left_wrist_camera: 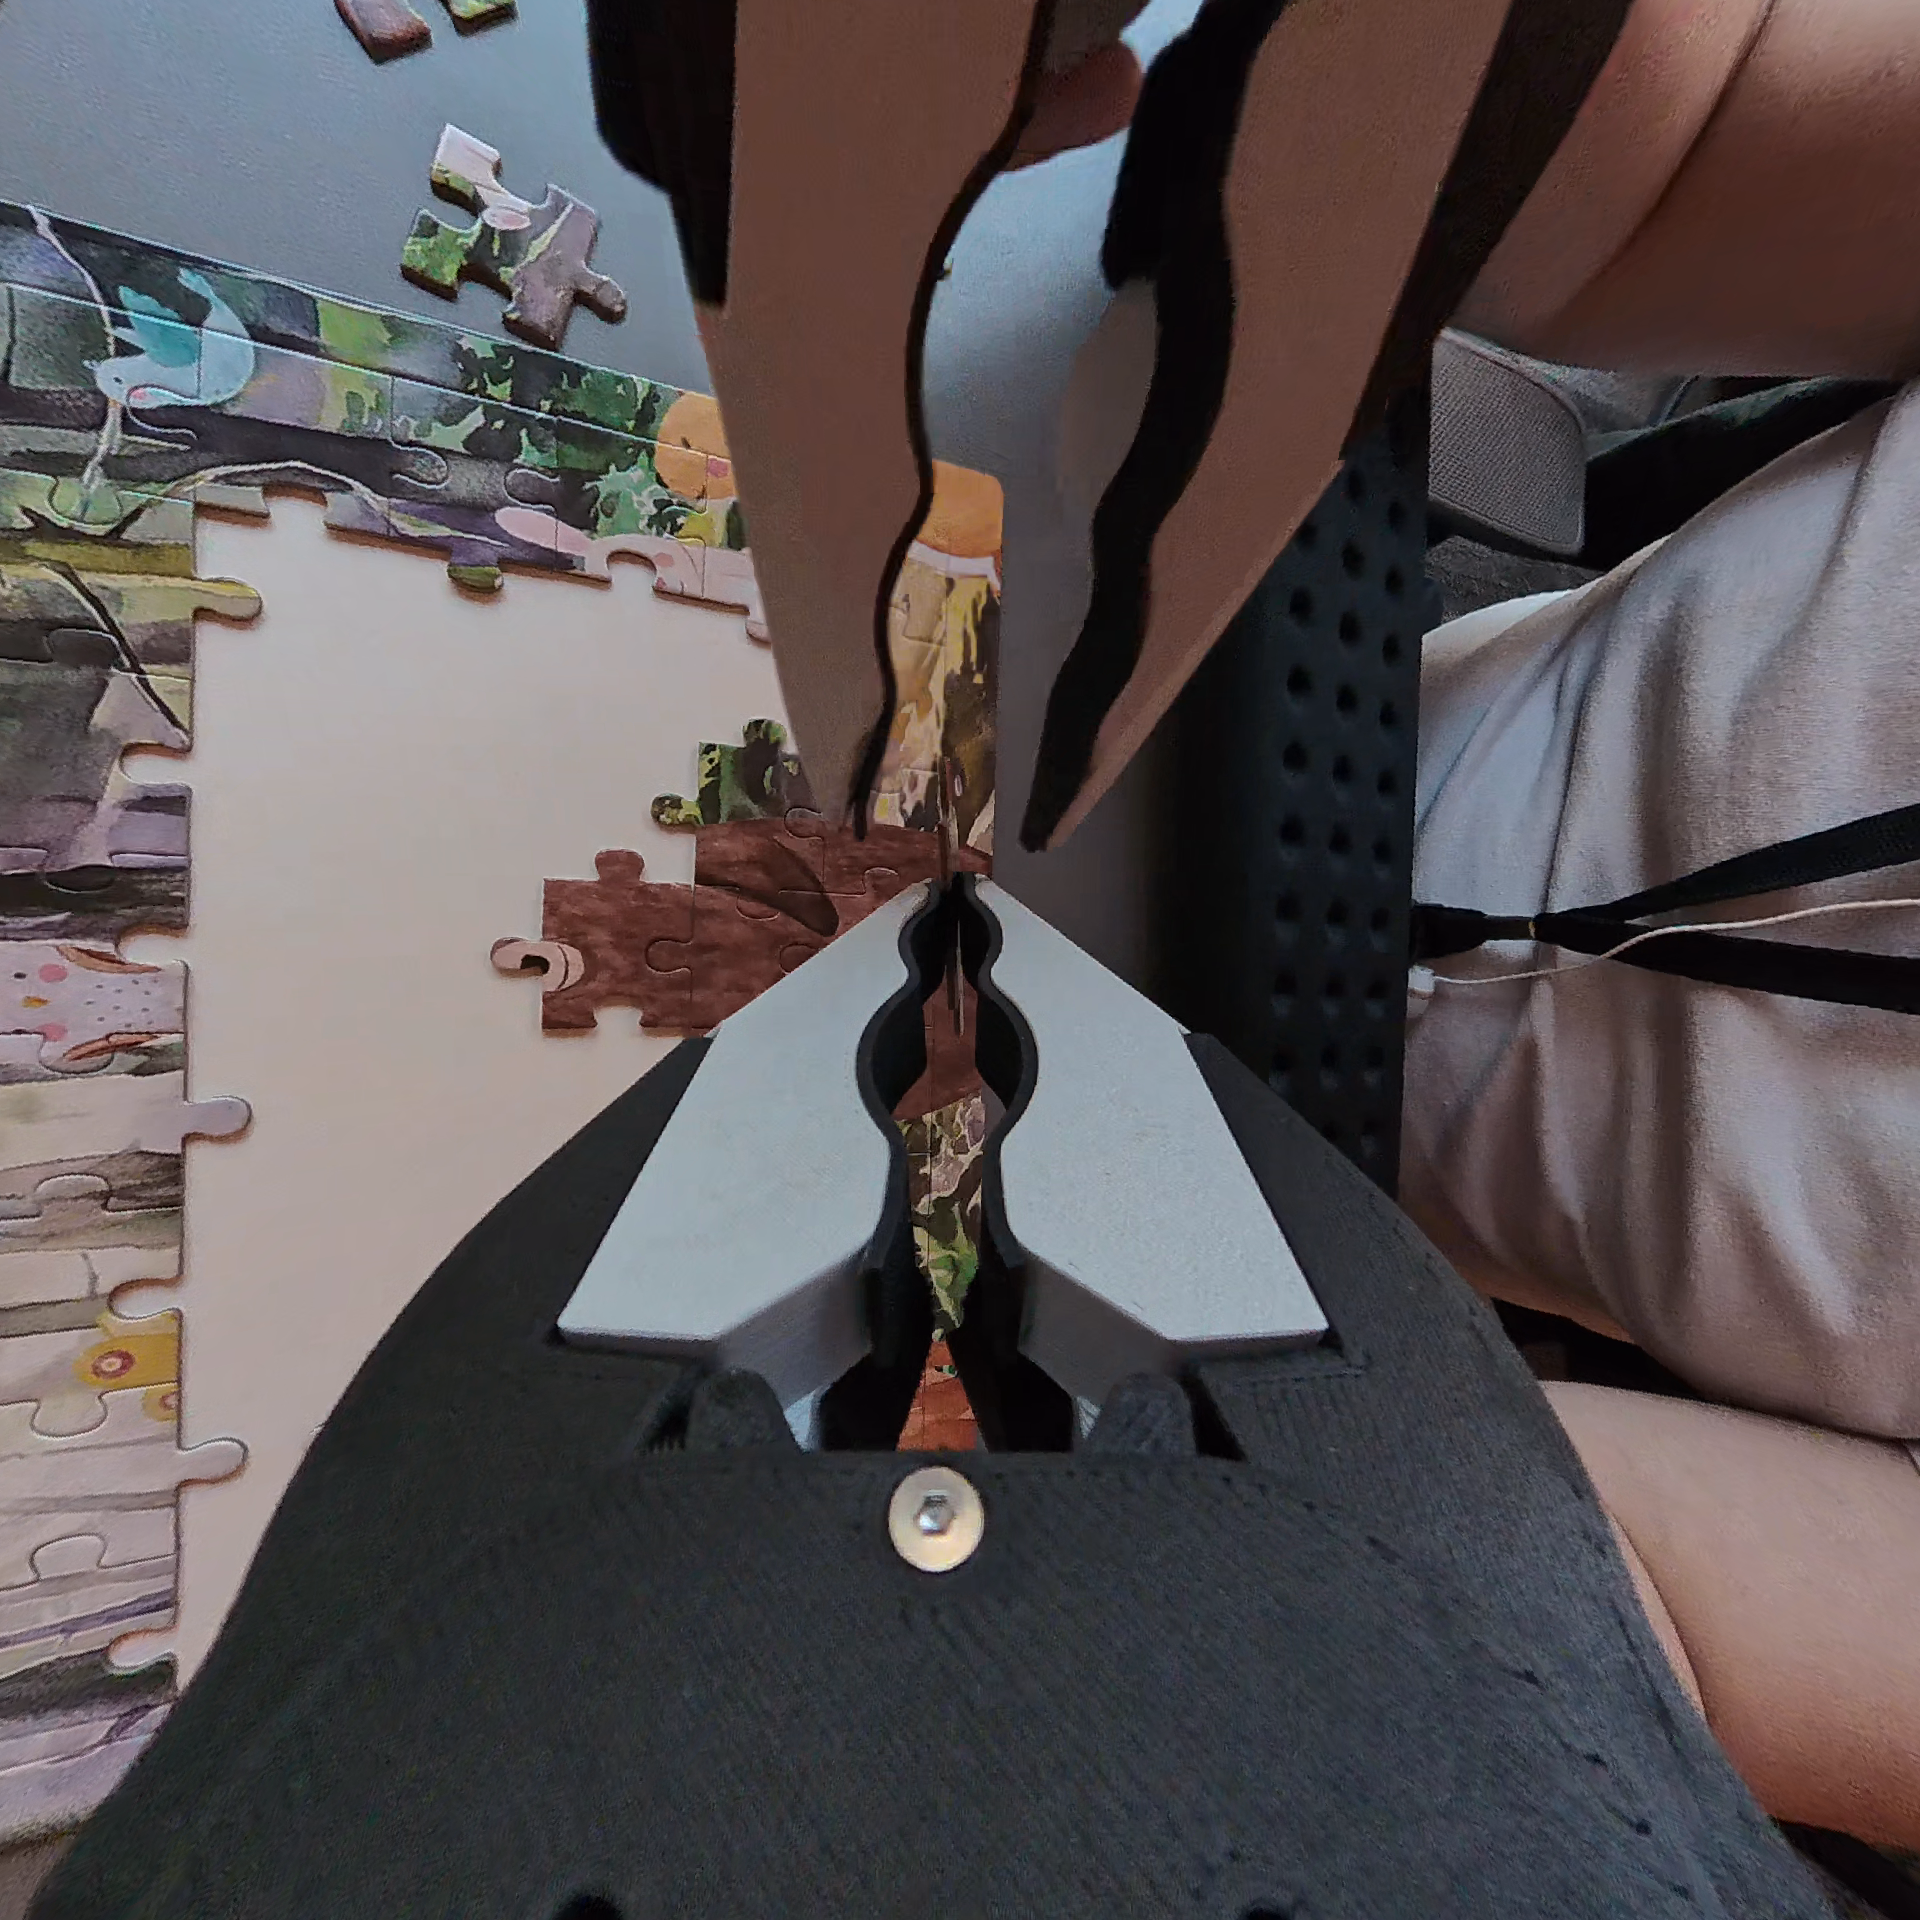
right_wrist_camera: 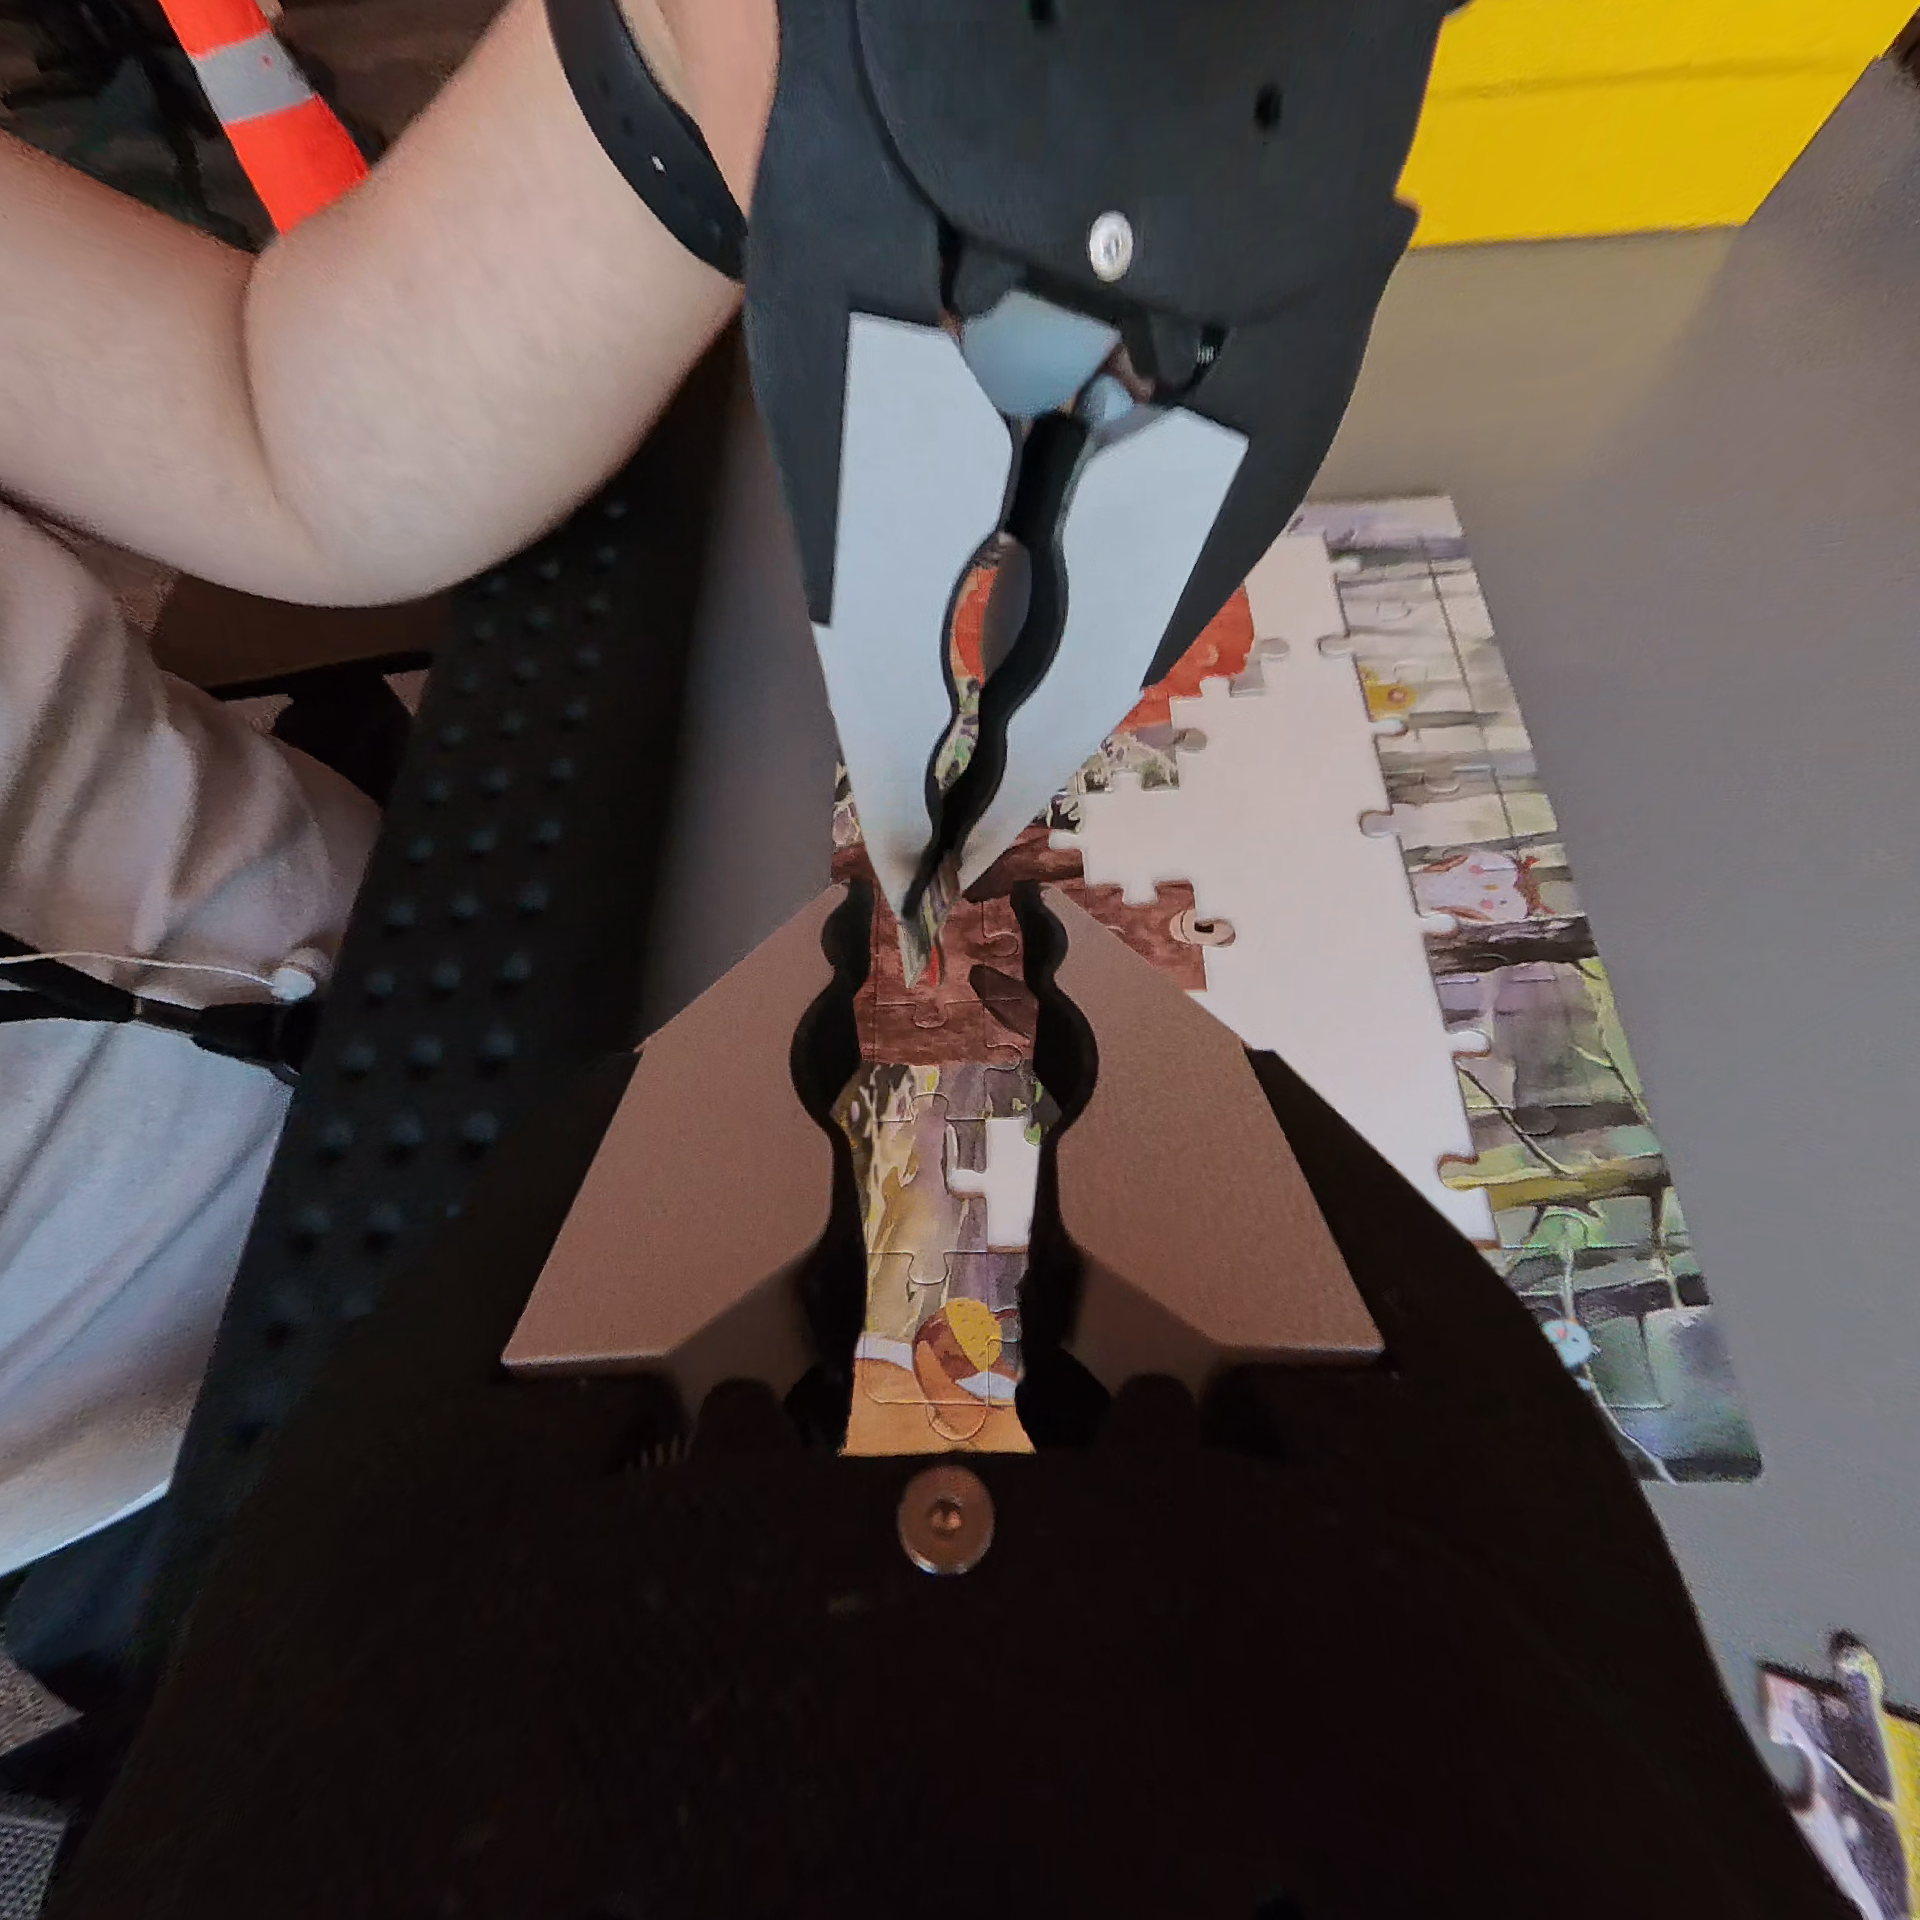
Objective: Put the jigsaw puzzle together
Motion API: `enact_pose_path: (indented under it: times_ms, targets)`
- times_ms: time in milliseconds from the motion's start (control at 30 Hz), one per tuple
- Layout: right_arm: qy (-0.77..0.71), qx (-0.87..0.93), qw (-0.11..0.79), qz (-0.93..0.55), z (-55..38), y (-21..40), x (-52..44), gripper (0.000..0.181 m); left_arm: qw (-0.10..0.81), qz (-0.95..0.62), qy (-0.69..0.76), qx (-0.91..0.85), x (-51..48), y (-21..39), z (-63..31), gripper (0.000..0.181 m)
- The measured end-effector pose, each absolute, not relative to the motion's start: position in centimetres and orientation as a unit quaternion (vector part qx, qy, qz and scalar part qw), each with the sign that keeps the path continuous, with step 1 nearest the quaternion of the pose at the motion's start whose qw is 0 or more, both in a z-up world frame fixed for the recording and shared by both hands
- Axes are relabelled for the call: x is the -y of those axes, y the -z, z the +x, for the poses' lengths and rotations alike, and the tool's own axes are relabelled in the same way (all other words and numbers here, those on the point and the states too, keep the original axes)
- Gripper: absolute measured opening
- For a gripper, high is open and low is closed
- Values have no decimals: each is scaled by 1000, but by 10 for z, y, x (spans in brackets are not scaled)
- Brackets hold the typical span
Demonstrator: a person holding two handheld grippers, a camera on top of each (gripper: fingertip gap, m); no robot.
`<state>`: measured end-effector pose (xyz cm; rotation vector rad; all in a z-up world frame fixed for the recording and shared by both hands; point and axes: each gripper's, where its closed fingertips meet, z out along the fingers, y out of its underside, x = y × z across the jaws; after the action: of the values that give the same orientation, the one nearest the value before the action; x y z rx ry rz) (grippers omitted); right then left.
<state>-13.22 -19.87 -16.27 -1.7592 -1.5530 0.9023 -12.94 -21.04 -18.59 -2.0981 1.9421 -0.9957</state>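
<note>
The partly built jigsaw puzzle (left_wrist_camera: pixel 623 956) lies on a white board (left_wrist_camera: pixel 416 779) on the grey table, with its border and a brown patch joined. My left gripper (left_wrist_camera: pixel 951 885) is shut on a thin puzzle piece (left_wrist_camera: pixel 950 966), held edge-on just above the brown patch. My right gripper (left_wrist_camera: pixel 945 831) comes in from the far side, open and empty, with its tips either side of the left gripper's tips. In the right wrist view my right gripper (right_wrist_camera: pixel 943 899) is open over the puzzle (right_wrist_camera: pixel 1507 831). The left gripper (right_wrist_camera: pixel 930 899) points down there and pinches the piece (right_wrist_camera: pixel 920 951).
Loose pieces (left_wrist_camera: pixel 509 239) lie on the grey table beyond the puzzle, and others lie at the near right (right_wrist_camera: pixel 1849 1787). A black perforated strip (left_wrist_camera: pixel 1340 727) runs along the table edge beside the person's arm and lap. An orange cone (right_wrist_camera: pixel 270 104) stands behind. Less than 4 cm separates the two grippers' tips.
</note>
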Motion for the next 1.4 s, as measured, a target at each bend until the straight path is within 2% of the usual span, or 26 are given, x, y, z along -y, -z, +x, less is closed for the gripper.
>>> enact_pose_path:
  times_ms: [67, 100, 167, 267, 433, 500, 600, 800, 967, 1033, 1067, 1133, 1233, 1333, 1400]
  targets:
    - [-349, 585, 296, -670, -137, 171, 197, 19, 62, -689, 333, -641, 209, 184, -129, 0]
    - [-361, 588, 284, -665, -138, 173, 200, 3, 68, -688, 330, -643, 207, 185, -130, 0]
    - [-377, 574, 287, -668, -139, 170, 195, 0, 92, -687, 332, -640, 199, 183, -130, 1]
    - [-412, 521, 338, -667, -137, 146, 175, 0, 150, -709, 375, -578, 173, 161, -132, 21]
    - [-462, 402, 444, -654, -117, 69, 121, 0, 310, -672, 531, -413, 115, 85, -143, 43]
    - [-479, 376, 465, -643, -107, 39, 106, 0, 357, -627, 592, -359, 103, 57, -151, 39]
    - [-488, 356, 499, -622, -96, 7, 98, 0, 380, -584, 646, -310, 95, 37, -161, 34]
    - [-595, 246, 504, -576, -115, -8, 108, 0, 384, -552, 677, -300, 106, 21, -149, 37]
    - [-658, 206, 467, -553, -143, 7, 107, 0, 389, -541, 688, -288, 110, 17, -143, 23]
    - [-656, 215, 460, -558, -151, 14, 107, 0, 390, -535, 693, -287, 110, 16, -145, 0]
    - [-657, 221, 458, -556, -154, 16, 109, 0, 387, -534, 696, -285, 110, 16, -148, 0]
    - [-625, 267, 464, -567, -157, 25, 111, 4, 351, -565, 686, -294, 108, 28, -153, 0]
    - [-419, 447, 547, -571, -151, 46, 113, 41, 295, -654, 618, -322, 104, 66, -169, 0]
    - [-162, 605, 564, -539, -151, 72, 106, 52, 233, -681, 617, -319, 110, 84, -186, 0]
    - [-81, 655, 544, -519, -164, 83, 102, 52, 195, -689, 623, -315, 115, 92, -191, 0]
